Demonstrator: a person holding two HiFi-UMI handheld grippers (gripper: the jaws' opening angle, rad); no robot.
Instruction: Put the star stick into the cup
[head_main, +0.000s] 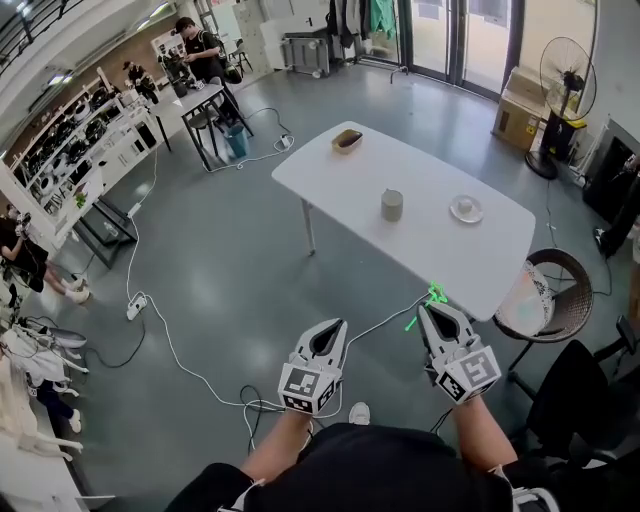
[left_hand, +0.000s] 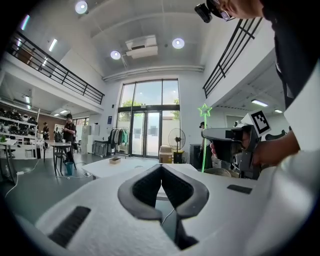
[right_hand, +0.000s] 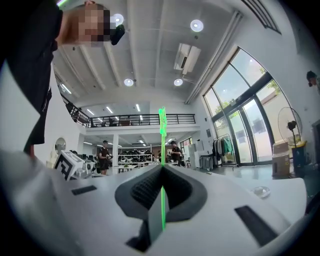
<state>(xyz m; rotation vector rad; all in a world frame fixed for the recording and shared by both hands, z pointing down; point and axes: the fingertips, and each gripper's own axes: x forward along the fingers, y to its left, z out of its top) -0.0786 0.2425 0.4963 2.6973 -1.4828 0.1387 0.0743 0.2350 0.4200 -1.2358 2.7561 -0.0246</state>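
Note:
A thin green star stick (head_main: 428, 303) is pinched in my right gripper (head_main: 434, 310), its star end poking past the fingertips over the table's near edge. In the right gripper view the green star stick (right_hand: 162, 150) runs straight up between the closed jaws. The left gripper view shows the star stick (left_hand: 204, 131) standing up from the other gripper. A grey cup (head_main: 392, 205) stands upright in the middle of the white table (head_main: 330, 170), well beyond both grippers. My left gripper (head_main: 329, 328) is shut and empty, held over the floor short of the table; its left gripper (left_hand: 161, 169) jaws meet at the tips.
A white saucer (head_main: 466, 208) lies right of the cup and a brown bowl (head_main: 347, 140) at the table's far end. A round chair (head_main: 548, 296) stands at the table's near right corner. Cables (head_main: 190, 365) trail across the grey floor. People work at benches far left.

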